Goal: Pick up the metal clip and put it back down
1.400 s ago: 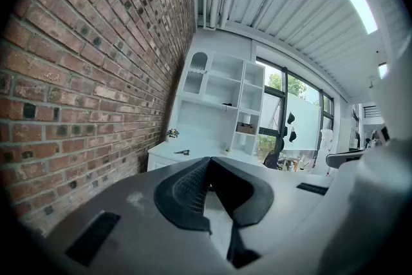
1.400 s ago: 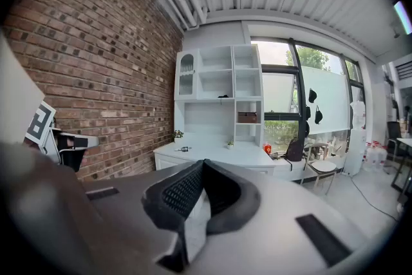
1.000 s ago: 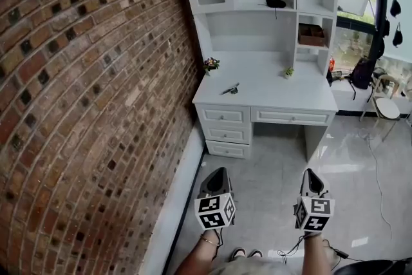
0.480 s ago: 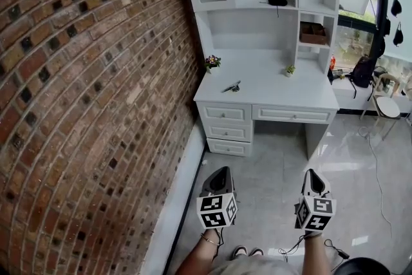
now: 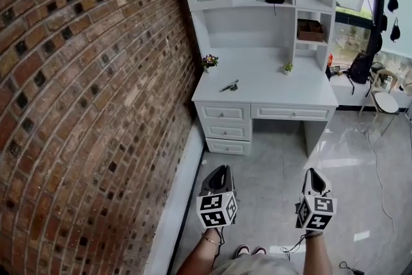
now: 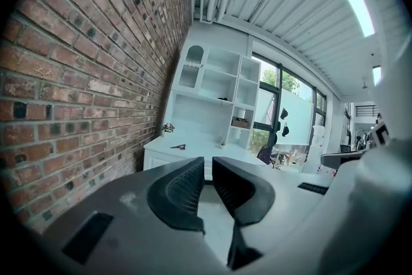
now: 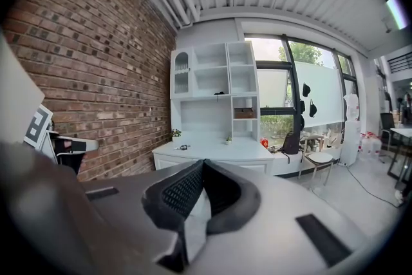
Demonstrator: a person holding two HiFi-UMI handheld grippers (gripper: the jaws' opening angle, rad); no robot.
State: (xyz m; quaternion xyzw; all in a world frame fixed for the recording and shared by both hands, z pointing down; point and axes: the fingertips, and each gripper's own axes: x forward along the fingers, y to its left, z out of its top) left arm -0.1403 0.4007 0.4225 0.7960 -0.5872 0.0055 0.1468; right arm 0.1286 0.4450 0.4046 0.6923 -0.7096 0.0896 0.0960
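Over on my left, the brick wall (image 5: 96,87) fills that side of the head view. Beside it my left gripper (image 5: 217,172) hangs low over the grey floor (image 5: 270,170), its jaws a narrow slit apart with nothing between them. Straight ahead stands the white desk (image 5: 277,90). The metal clip (image 5: 230,85) lies on its top near the left front corner, a little in front of a small flower pot (image 5: 209,63). My right gripper (image 5: 312,174) hangs level with the left one, jaws pressed together at the tips, empty. Both grippers are well apart from the clip. Far right, I see a window (image 5: 346,35) and a chair (image 5: 388,102).
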